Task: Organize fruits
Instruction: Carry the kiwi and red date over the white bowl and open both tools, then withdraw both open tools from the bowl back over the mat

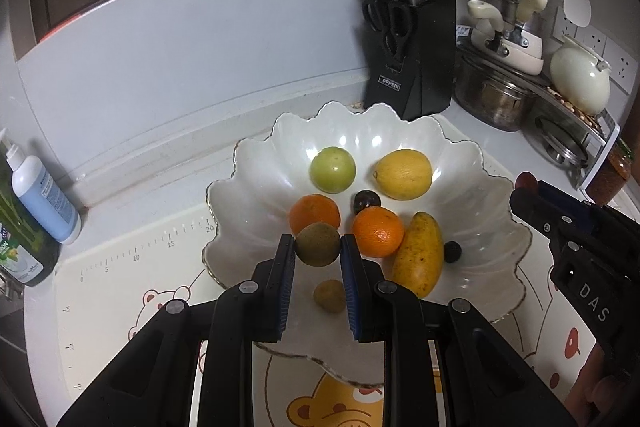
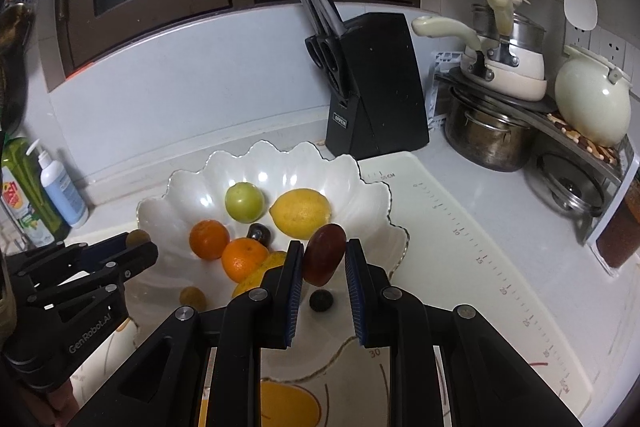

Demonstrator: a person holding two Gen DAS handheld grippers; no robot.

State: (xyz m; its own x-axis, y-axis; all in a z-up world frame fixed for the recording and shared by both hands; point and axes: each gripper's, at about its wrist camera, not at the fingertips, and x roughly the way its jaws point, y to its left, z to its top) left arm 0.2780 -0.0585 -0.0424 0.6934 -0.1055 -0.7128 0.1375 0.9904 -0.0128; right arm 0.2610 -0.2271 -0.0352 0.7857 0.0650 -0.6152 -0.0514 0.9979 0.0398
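A white scalloped bowl (image 1: 248,187) (image 2: 176,199) holds a green apple (image 1: 332,169), a lemon (image 1: 403,174), two oranges (image 1: 378,231), a mango (image 1: 419,259), small dark fruits and a small brown fruit (image 1: 329,295). My left gripper (image 1: 318,247) is shut on a brown kiwi-like fruit (image 1: 318,243), held above the bowl's near side. My right gripper (image 2: 323,259) is shut on a dark red plum-like fruit (image 2: 324,259), above the bowl's right side. It also shows at the right edge of the left wrist view (image 1: 560,223).
A black knife block (image 1: 412,67) stands behind the bowl. Pots, a kettle and a rack (image 1: 520,83) fill the right. Soap bottles (image 1: 40,203) stand at the left. A measuring mat with bear prints (image 2: 460,267) covers the counter under the bowl.
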